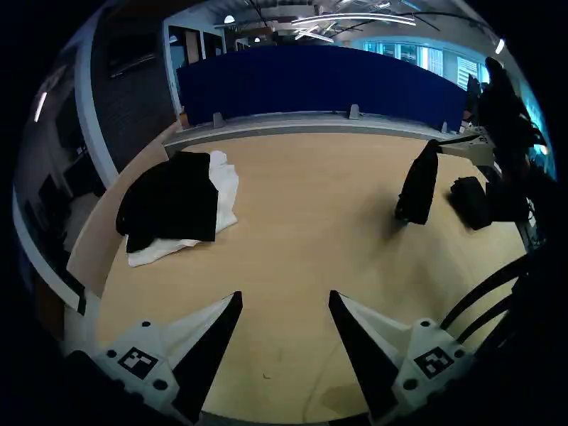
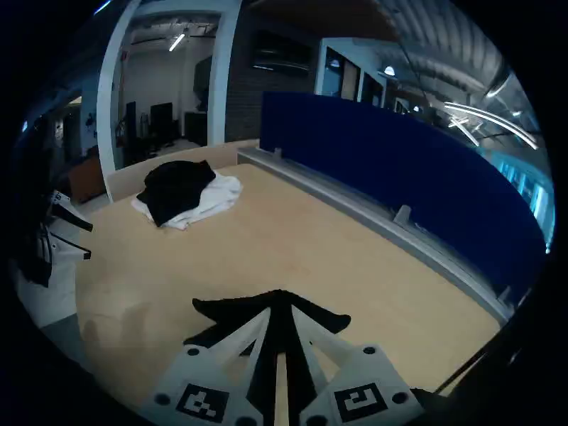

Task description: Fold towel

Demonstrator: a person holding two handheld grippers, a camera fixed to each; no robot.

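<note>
No readable text or numbers.

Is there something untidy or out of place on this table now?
Yes. At a far corner of the table, a crumpled black towel lies askew on a white towel, and both are unfolded. A second black towel is bunched up, not flat, pinched in the right tongs.

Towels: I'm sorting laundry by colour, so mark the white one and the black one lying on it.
white towel (image 1: 226, 190), left gripper view, its bare right edge
black towel (image 1: 170, 202), left gripper view, its middle
</note>
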